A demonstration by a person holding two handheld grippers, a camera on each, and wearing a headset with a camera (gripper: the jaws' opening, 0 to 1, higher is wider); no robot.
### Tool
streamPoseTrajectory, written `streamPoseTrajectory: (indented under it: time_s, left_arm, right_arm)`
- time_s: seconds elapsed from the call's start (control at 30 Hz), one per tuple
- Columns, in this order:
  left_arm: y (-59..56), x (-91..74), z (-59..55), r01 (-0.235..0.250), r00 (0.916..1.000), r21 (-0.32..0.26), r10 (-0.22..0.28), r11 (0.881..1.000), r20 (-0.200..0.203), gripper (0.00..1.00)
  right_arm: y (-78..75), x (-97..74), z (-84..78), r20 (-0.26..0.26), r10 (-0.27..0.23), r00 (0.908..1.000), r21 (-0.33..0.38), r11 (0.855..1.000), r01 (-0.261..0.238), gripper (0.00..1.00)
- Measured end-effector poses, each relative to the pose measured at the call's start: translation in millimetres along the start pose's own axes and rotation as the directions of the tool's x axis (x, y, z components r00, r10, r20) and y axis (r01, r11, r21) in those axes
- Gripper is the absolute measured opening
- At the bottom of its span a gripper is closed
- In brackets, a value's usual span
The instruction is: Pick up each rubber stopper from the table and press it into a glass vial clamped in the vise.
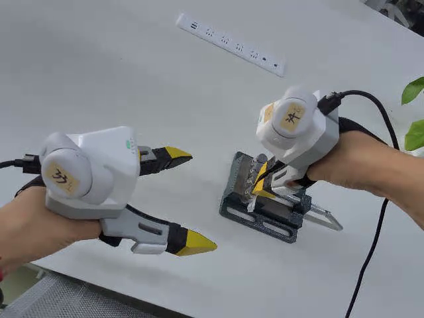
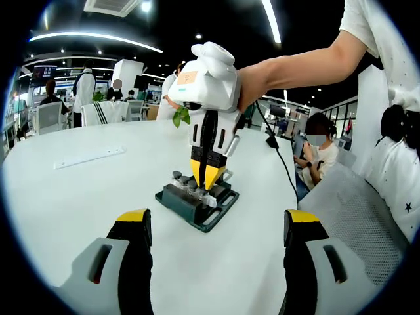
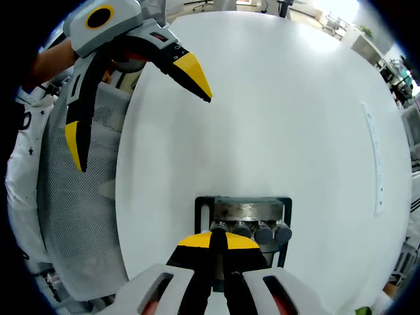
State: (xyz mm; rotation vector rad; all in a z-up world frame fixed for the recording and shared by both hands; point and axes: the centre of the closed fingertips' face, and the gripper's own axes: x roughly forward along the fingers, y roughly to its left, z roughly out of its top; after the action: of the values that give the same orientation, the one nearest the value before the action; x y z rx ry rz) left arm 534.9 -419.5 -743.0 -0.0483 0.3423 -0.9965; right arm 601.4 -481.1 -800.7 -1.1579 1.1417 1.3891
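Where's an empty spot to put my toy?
The big bare patch lies between the power strip and the vise. Another lies between the vise and the open left gripper. It's crowded at the vise, where the right gripper hangs over the vials.

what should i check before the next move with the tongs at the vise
1. Right tongs shut, tips down at one end of the vial row: ok.
2. Stopper between those tips: cannot tell, the tips hide it.
3. Vials upright in a row, clamped in the vise: ok.
4. Left tongs open, held apart from the vise: ok.
5. Cable of the right tongs hangs away from the vise: ok.
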Motion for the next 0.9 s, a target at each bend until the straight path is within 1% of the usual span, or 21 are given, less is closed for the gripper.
streamPoseTrajectory:
  time_s: [0.17, 0.2, 0.37, 0.5, 0.6, 0.73, 0.83, 0.87, 0.9]
  left_arm:
    - [0.7, -0.3, 0.6, -0.002, 1.0, 0.0, 0.002, 1.0, 0.001, 0.82]
    - [0.5, -0.2, 0.9, -0.001, 1.0, 0.0, 0.001, 1.0, 0.001, 0.82]
    - [-0.6, 0.4, 3.3, -0.003, 1.0, 0.001, 0.003, 1.0, 0.0, 0.82]
    - [-0.5, 1.1, 1.7, 0.001, 1.0, 0.003, -0.001, 1.0, -0.006, 0.82]
    - [-0.3, 2.8, 0.6, 0.003, 1.0, 0.006, -0.003, 1.0, -0.009, 0.82]
    - [-1.5, 7.5, -0.8, 0.015, 0.9998, 0.01, -0.015, 1.0, -0.016, 0.82]
    - [-3.8, 10.0, 2.1, 0.025, 0.9997, 0.0, -0.025, 1.0, -0.006, 0.83]
    - [-3.8, 10.3, 1.2, 0.025, 0.9996, -0.002, -0.025, 1.0, -0.011, 0.83]
    - [-4.3, 9.7, -1.4, 0.029, 0.9992, 0.006, -0.029, 1.0, -0.027, 0.82]
  right_arm:
    - [1.9, 0.7, -0.3, -0.006, -0.005, 1.0, -0.012, 1.0, 0.005, 0.0]
    - [0.3, 1.2, -1.0, -0.011, -0.005, 0.9999, -0.015, 1.0, 0.005, 0.0]
    - [-0.4, 1.4, -1.6, -0.028, 0.007, 0.9996, -0.015, 1.0, -0.007, 0.0]
    - [-1.8, 3.2, -1.4, -0.031, 0.01, 0.9995, -0.017, 1.0, -0.011, 0.0]
    - [-1.6, 4.0, -1.2, -0.036, 0.003, 0.9994, -0.021, 1.0, -0.004, 0.0]
    - [-2.0, 3.8, -1.3, -0.025, 0.006, 0.9997, -0.016, 1.0, -0.007, 0.0]
    - [-1.5, 3.1, -0.8, -0.027, 0.004, 0.9996, -0.018, 1.0, -0.004, 0.01]
    - [0.1, 2.1, 0.3, -0.042, -0.002, 0.9991, -0.028, 1.0, 0.001, 0.01]
    - [0.6, 1.9, 0.8, -0.051, -0.007, 0.9987, -0.039, 0.999, 0.005, 0.01]
